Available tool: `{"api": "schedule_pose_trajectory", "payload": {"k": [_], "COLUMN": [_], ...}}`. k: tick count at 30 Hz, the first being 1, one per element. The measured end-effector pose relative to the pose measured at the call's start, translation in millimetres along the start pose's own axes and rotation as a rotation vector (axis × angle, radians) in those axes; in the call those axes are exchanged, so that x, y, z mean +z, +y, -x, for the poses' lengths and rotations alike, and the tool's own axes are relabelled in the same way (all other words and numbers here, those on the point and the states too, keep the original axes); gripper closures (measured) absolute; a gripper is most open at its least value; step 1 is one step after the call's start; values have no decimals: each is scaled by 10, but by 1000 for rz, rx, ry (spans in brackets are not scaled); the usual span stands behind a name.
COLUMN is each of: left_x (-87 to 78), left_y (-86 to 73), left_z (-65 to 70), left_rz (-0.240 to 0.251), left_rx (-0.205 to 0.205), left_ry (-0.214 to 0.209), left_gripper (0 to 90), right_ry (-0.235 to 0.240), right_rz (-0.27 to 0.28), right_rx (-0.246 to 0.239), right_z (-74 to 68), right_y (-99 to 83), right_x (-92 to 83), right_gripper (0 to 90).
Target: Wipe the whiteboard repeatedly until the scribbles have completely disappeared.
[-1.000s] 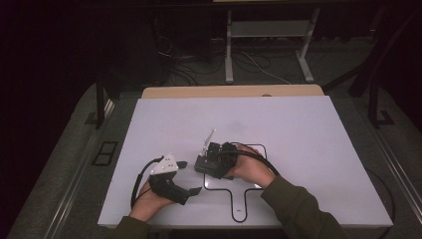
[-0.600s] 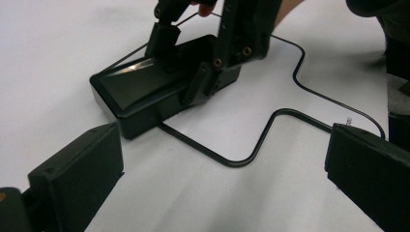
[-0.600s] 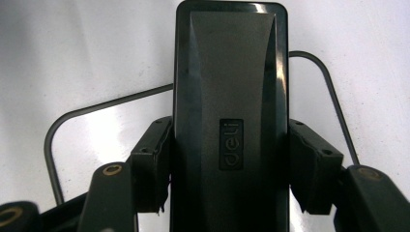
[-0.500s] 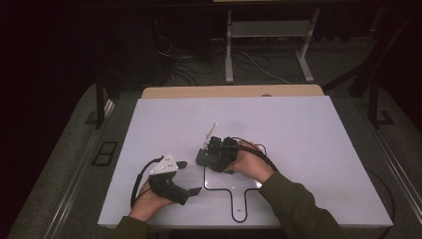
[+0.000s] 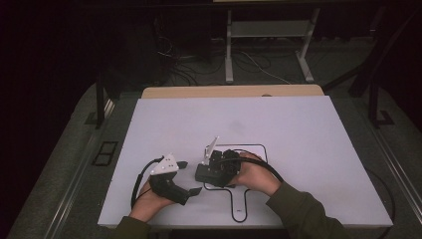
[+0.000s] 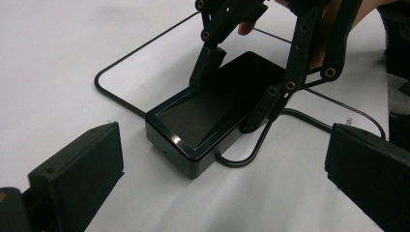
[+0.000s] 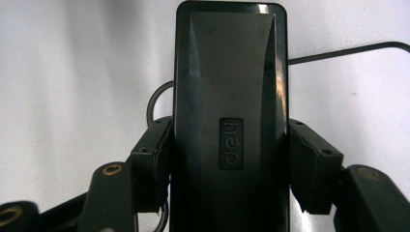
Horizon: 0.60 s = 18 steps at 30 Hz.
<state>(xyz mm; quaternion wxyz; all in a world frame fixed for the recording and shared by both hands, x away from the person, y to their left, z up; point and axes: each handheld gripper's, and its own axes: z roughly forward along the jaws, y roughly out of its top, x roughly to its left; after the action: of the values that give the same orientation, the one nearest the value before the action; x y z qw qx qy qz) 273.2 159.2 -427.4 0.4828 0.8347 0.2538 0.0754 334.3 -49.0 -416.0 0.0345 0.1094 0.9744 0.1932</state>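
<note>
A glossy black oblong box (image 5: pixel 205 175) (image 6: pixel 203 113) (image 7: pixel 229 72) with a small embossed label lies on the white table (image 5: pixel 278 124), over the left edge of a thin black outline (image 5: pixel 251 146). My right gripper (image 5: pixel 213 169) (image 7: pixel 229 164) is shut on it, one pad (image 7: pixel 152 164) pressed on each long side. In the left gripper view the right gripper's fingers (image 6: pixel 261 108) straddle the box. My left gripper (image 5: pixel 189 177) (image 6: pixel 225 159) stands open just left of the box, its jaws wide apart with nothing between them.
The black outline (image 6: pixel 121 96) forms a rounded rectangle with a stem running toward the table's near edge. A wooden board (image 5: pixel 234 91) lies behind the table. Metal stand legs (image 5: pixel 268 30) and cables lie on the dark floor beyond.
The right gripper, with the black box in it, has shifted a little toward the table's near edge. The left gripper has stayed where it was.
</note>
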Motion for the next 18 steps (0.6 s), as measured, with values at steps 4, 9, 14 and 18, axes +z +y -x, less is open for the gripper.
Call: {"api": "schedule_pose_trajectory", "payload": {"k": [4, 9, 14, 18], "left_x": [-4, -4, -5, -4], "left_y": [0, -3, -3, -3], "left_z": [-7, -12, -13, -13], "left_rz": [1, 0, 2, 0], "left_rx": [6, 8, 8, 8], "left_ry": [0, 0, 1, 0], "left_gripper": [0, 0, 0, 0], "right_ry": [-27, -51, -87, -86], "right_rz": [-3, 11, 3, 11], "right_rx": [39, 111, 162, 191], "right_z": [114, 337, 499, 528], "right_y": [-18, -86, -176, -232], "right_x": [-2, -13, -45, -68], "right_gripper": [387, 387, 387, 387]}}
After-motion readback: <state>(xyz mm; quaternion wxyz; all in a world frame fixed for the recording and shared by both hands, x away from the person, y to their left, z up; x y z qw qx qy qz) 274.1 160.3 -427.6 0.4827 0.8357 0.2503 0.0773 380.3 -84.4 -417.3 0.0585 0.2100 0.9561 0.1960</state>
